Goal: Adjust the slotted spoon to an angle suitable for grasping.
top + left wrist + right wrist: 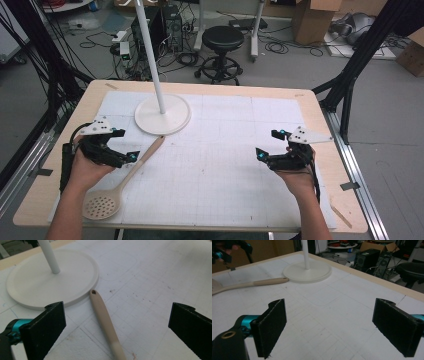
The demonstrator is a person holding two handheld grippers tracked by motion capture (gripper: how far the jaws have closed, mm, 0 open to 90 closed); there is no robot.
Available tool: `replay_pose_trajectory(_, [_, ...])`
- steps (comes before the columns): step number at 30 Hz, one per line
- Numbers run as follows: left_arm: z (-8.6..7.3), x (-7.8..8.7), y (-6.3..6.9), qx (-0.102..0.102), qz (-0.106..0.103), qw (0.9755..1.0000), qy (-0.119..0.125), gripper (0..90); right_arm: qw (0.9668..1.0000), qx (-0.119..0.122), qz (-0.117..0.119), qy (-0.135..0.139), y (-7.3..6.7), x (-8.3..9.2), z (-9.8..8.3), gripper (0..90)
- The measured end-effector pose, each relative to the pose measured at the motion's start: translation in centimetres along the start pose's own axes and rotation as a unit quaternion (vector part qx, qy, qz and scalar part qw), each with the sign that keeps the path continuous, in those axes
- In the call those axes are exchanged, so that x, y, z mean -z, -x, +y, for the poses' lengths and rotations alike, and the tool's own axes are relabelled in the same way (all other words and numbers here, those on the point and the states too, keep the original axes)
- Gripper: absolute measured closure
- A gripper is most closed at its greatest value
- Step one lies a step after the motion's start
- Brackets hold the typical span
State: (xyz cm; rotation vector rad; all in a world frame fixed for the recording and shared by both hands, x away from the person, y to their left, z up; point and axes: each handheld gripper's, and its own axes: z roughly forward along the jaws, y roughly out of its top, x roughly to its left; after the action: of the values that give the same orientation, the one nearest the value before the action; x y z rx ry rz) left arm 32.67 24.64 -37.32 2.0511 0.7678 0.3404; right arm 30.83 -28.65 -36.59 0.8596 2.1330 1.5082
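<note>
A beige slotted spoon lies on the white gridded mat, its perforated bowl near the front left and its handle tip by the lamp base. My left gripper is open just left of the handle. In the left gripper view the handle runs along the mat between the two spread jaws of that gripper, untouched. My right gripper is open over bare mat at the right with nothing in it. The right gripper view has its jaws wide apart and the spoon far off at the left.
A white round stand base with a thin upright pole sits at the mat's back left, close to the spoon's handle tip. Beyond the wooden table's far edge are a black stool, computer towers and cardboard boxes.
</note>
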Motion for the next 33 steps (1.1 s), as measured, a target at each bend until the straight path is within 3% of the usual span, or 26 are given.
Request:
replay_pose_trajectory(10, [0.8, -1.9, 0.1, -0.005, 0.004, 0.9983, -0.059, 1.7, 0.9999, -0.008, 0.007, 0.006, 0.1, -0.1, 0.0, 11.2])
replay_pose_trajectory(15, [0.3, -3.2, 0.1, -0.005, 0.015, 0.9931, -0.116, 1.7, 0.9999, -0.008, 0.006, 0.006, 0.2, -0.1, 0.0, 11.2])
replay_pose_trajectory(19, [-0.1, -3.9, 0.1, -0.006, 0.021, 0.9894, -0.144, 1.7, 0.9999, -0.008, 0.007, 0.004, 0.1, -0.1, 0.0, 11.2])
replay_pose_trajectory(22, [-0.2, -4.1, 0.1, -0.007, 0.023, 0.988, -0.152, 2.2, 0.9999, -0.007, 0.007, 0.003, 0.1, -0.2, 0.0, 11.2])
replay_pose_trajectory(26, [-0.3, -4.3, 0.1, -0.008, 0.004, 0.9868, -0.162, 17.8, 0.9999, -0.011, 0.007, 0.003, 0.1, -0.4, -0.1, 11.2])
replay_pose_trajectory(33, [-0.5, -4.6, 0.0, -0.011, -0.001, 0.9839, -0.178, 22.5, 0.9999, -0.007, 0.011, -0.006, -0.1, -0.9, 0.0, 11.2])
